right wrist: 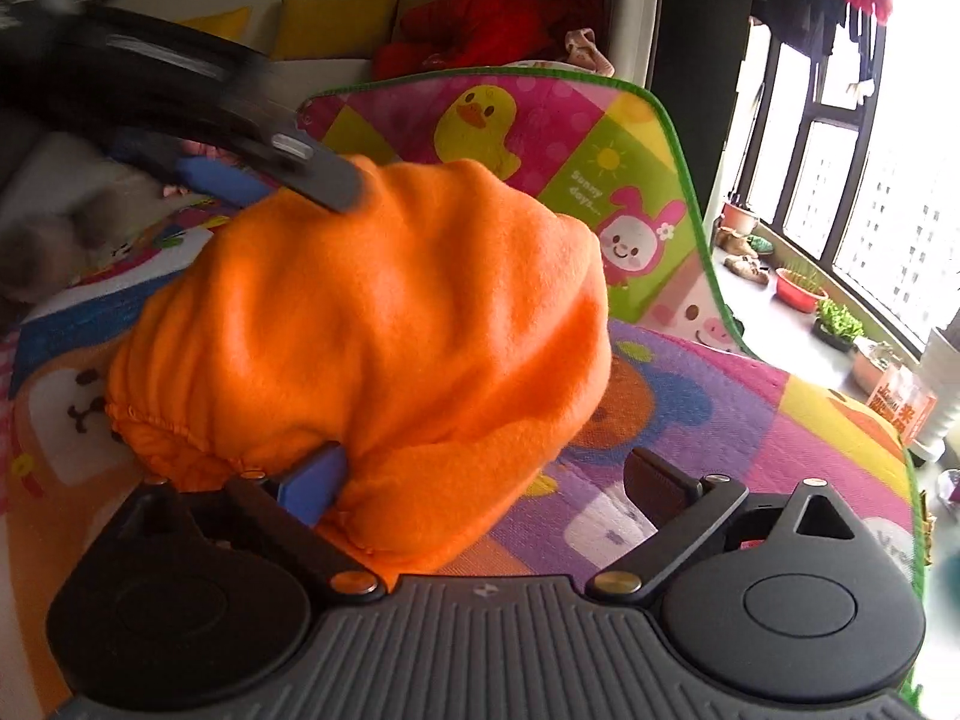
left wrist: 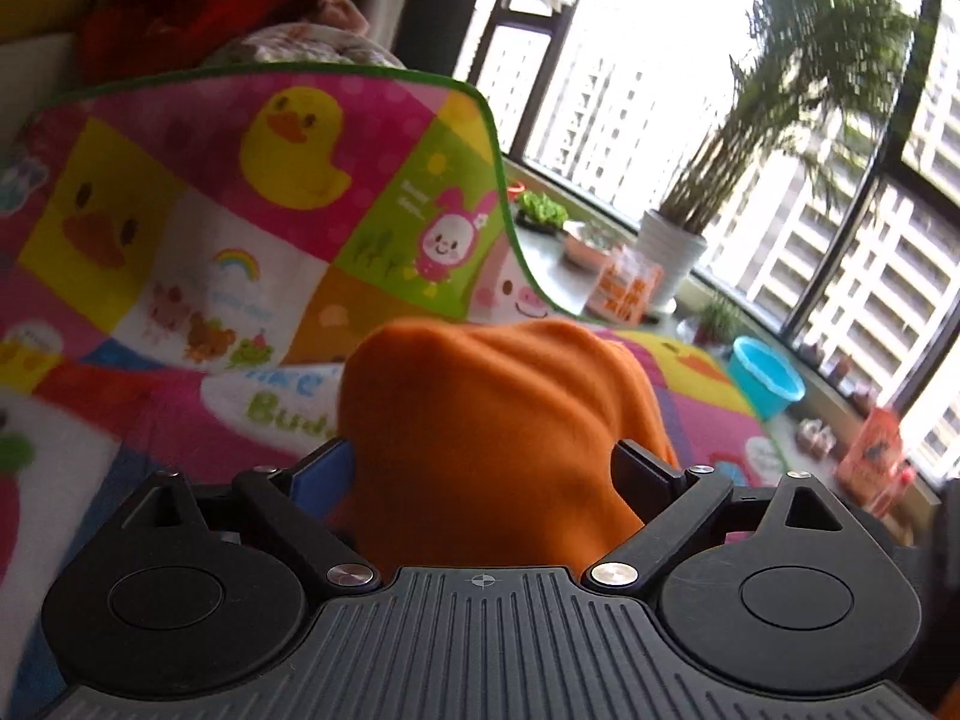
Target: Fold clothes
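Note:
An orange fleece garment (right wrist: 384,324) with an elastic hem hangs bunched above the colourful play mat (right wrist: 750,420). In the left wrist view the garment (left wrist: 498,438) fills the space between the fingers of my left gripper (left wrist: 486,468), whose jaws stand wide apart with cloth draped between them. In the right wrist view my right gripper (right wrist: 486,480) stands open; the cloth lies against its blue left finger (right wrist: 315,489) and the right finger is bare. My left gripper also shows there (right wrist: 288,174) at the garment's top.
The cartoon play mat (left wrist: 198,228) covers the surface and its far end stands up. Beyond it a window ledge holds potted plants (left wrist: 672,246), an orange box (left wrist: 627,288) and a blue basin (left wrist: 765,384). Red and yellow cushions (right wrist: 468,24) lie behind.

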A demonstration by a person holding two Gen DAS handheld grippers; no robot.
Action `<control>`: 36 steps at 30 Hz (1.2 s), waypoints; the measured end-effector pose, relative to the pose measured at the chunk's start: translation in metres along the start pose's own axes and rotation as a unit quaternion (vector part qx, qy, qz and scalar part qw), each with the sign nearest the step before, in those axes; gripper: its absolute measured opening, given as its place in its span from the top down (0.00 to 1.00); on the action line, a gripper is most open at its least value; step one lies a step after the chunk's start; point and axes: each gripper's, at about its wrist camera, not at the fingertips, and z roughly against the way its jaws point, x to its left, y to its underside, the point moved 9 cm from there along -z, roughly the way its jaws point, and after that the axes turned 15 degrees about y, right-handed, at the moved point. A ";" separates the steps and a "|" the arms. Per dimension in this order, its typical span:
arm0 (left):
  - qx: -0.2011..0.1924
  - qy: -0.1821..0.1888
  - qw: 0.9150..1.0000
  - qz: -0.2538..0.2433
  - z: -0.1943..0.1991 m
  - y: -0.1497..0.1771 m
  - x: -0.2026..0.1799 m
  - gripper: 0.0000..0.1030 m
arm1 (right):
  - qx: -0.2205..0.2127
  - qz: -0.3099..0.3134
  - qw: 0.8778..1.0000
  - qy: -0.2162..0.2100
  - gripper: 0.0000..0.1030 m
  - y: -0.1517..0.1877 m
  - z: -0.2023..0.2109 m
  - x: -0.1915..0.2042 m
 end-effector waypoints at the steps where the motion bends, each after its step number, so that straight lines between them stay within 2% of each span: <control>1: 0.002 -0.004 1.000 0.009 0.005 0.009 0.003 0.07 | 0.004 -0.005 1.000 -0.002 0.05 0.001 0.000 -0.003; 4: 0.025 -0.029 0.999 0.029 0.007 0.036 0.021 0.06 | 0.013 -0.021 1.000 -0.012 0.05 0.002 0.000 -0.007; 7: 0.036 -0.020 0.998 0.057 0.002 0.053 0.032 0.05 | 0.019 -0.030 0.999 -0.020 0.05 0.001 0.004 -0.008; 10: 0.034 -0.021 0.998 0.052 0.000 0.054 0.031 0.05 | 0.017 -0.055 0.998 -0.038 0.05 -0.008 0.014 -0.014; 11: 0.033 -0.022 0.998 0.050 -0.001 0.053 0.031 0.05 | 0.011 -0.068 0.997 -0.031 0.05 -0.012 0.016 -0.020; 14: 0.029 -0.024 0.998 0.050 -0.001 0.053 0.032 0.04 | -0.006 -0.119 0.992 0.030 0.05 -0.027 0.010 -0.053; 16: 0.027 -0.024 0.998 0.052 0.000 0.054 0.032 0.03 | 0.000 -0.152 0.986 0.067 0.04 -0.033 -0.002 -0.074; 19: 0.026 -0.023 0.998 0.054 0.000 0.053 0.033 0.02 | 0.004 -0.171 0.983 0.062 0.04 -0.045 -0.019 -0.083; 24: 0.018 -0.020 0.997 0.067 0.002 0.051 0.036 0.01 | -0.021 -0.144 0.989 0.027 0.04 -0.084 -0.046 -0.054; 27: -0.001 -0.010 0.997 0.079 0.011 0.044 0.036 0.02 | 0.000 -0.057 0.996 0.067 0.03 -0.087 -0.081 -0.028; 29: -0.004 0.001 0.997 0.078 0.014 0.041 0.034 0.02 | -0.008 -0.005 0.995 0.102 0.00 -0.082 -0.102 -0.020; 32: 0.005 0.006 0.997 0.076 0.011 0.043 0.033 0.02 | 0.006 -0.035 0.996 0.080 0.00 -0.083 -0.109 -0.029; 34: 0.014 0.007 0.997 0.076 0.008 0.047 0.032 0.02 | -0.004 -0.047 0.995 0.083 0.00 -0.085 -0.093 -0.040; 36: 0.018 0.005 0.997 0.078 0.005 0.051 0.033 0.02 | -0.015 -0.053 0.996 0.067 0.00 -0.080 -0.067 -0.045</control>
